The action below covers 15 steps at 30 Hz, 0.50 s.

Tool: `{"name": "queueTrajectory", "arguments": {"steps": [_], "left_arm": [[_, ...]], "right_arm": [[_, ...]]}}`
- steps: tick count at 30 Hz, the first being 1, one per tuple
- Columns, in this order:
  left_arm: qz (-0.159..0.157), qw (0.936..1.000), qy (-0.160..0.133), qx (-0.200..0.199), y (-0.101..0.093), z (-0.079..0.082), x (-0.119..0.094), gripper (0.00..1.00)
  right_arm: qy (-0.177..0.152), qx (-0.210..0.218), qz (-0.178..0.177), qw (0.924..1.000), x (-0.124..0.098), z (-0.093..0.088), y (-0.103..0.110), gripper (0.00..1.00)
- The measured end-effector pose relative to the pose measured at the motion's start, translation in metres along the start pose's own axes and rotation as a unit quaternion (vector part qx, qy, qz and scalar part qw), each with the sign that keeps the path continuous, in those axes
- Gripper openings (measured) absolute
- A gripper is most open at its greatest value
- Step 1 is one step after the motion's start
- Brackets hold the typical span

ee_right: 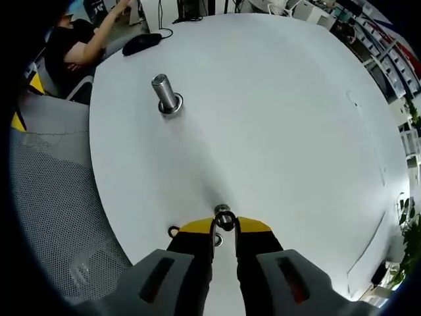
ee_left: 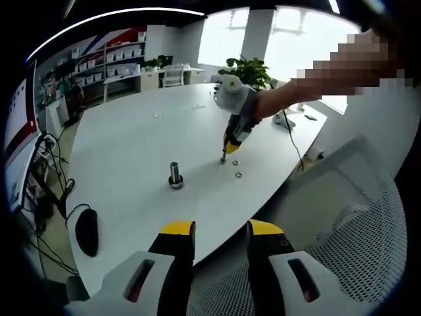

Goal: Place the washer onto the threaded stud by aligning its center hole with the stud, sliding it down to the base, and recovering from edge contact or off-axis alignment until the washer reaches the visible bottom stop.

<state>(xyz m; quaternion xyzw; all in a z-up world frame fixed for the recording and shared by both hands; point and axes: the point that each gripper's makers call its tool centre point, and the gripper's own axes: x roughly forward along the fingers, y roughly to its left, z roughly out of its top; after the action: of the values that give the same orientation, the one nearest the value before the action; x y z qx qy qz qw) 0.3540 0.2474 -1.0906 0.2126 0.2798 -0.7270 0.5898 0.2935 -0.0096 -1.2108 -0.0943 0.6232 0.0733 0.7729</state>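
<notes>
1. The left hand-held gripper (ee_left: pixel 220 240) rises from the bottom of the left gripper view, its yellow-tipped jaws parted with a clear gap between them and nothing in it.
2. The right hand-held gripper (ee_right: pixel 224 227) has its yellow-tipped jaws drawn close together, pinching a small metal washer (ee_right: pixel 224 218) at the tips.
3. Ahead of the left hand-held gripper, the right one (ee_left: pixel 231 141) points its tips down, carried on an outstretched forearm (ee_left: pixel 289 95).

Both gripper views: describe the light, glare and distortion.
Left gripper view: windows blow out white behind the plant; the table edge bows from the fisheye. Right gripper view: even light, soft sheen on the table, the stud sharp.
</notes>
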Motion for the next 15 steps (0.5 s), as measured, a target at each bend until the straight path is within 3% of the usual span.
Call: {"name": "queueTrajectory", "arguments": {"steps": [10,15], "left_arm": [[-0.001,1.0000,0.004,-0.001,0.000,-0.001,0.000,0.29],[0.000,1.0000,0.006,0.000,0.001,-0.002,0.001,0.29]], "right_arm": [[0.006,0.013,0.005,0.9999,0.014,-0.011,0.001,0.14],[0.003,0.018,0.002,0.9998,0.019,-0.007,0.001,0.14]]}}
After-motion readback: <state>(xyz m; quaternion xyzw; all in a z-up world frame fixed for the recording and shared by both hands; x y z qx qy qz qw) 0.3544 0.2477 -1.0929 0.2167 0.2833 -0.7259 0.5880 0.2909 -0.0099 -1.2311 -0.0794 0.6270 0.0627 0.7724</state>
